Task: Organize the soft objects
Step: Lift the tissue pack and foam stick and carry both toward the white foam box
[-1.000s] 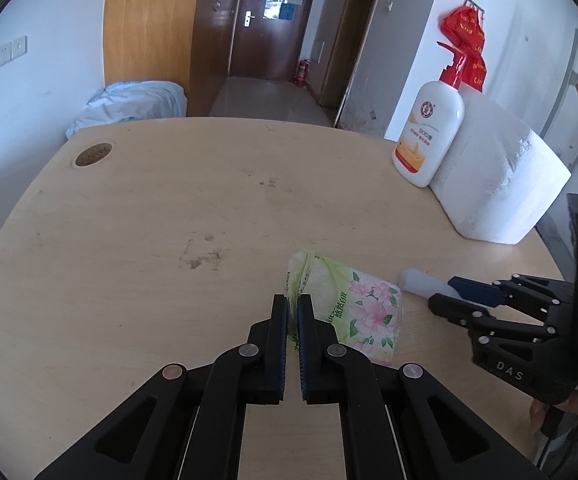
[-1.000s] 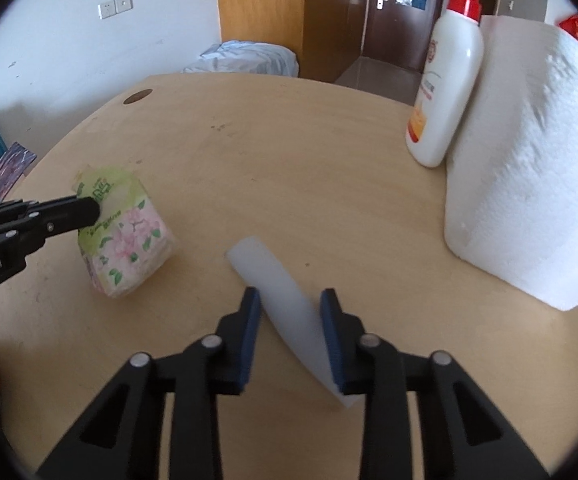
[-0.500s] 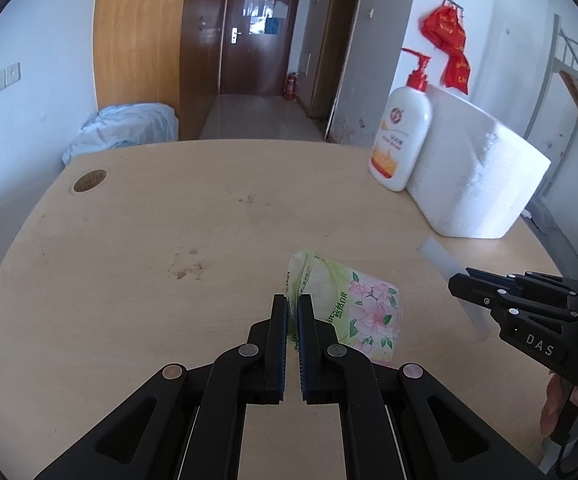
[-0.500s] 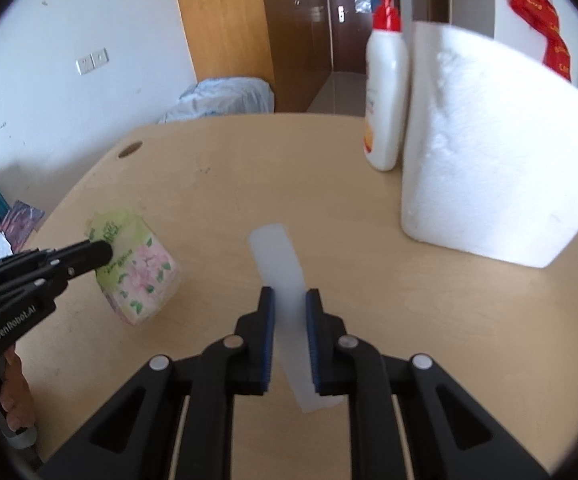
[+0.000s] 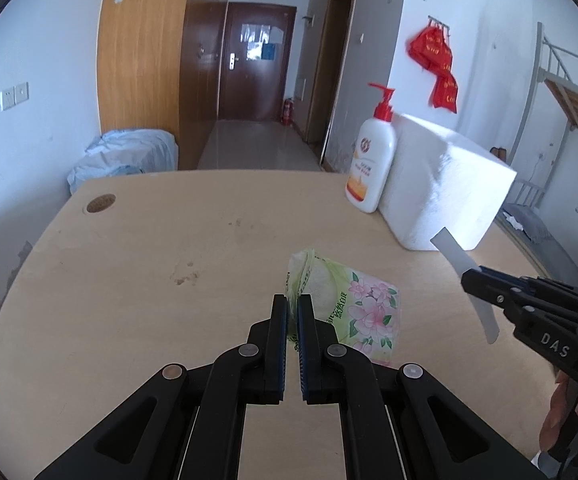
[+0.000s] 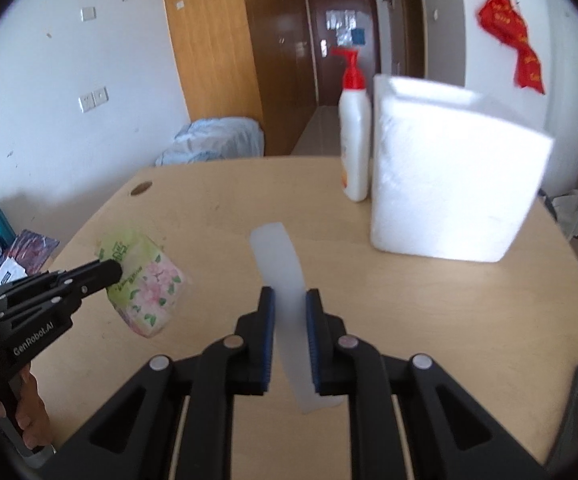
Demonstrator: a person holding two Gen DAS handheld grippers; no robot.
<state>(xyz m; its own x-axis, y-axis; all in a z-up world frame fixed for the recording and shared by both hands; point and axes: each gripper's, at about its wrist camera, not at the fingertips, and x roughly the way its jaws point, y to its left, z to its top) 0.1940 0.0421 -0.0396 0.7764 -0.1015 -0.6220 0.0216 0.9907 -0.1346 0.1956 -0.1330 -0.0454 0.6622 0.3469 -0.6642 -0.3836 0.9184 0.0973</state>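
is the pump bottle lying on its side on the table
No, the pump bottle stands upright on the table, beside the white foam block.

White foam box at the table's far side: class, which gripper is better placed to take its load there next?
Probably right. The right gripper holds the translucent white strip, nearer the white foam box; the left gripper pinches the floral tissue pack farther away.

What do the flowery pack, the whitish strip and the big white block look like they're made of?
Flowery pack: thin glossy printed plastic film, crinkled at its end, likely over soft tissues.
Whitish strip: translucent, matte, bending slightly, probably flexible plastic or silicone.
Big white block: matte, grainy, looks like foam, though wrapped paper can't be excluded.
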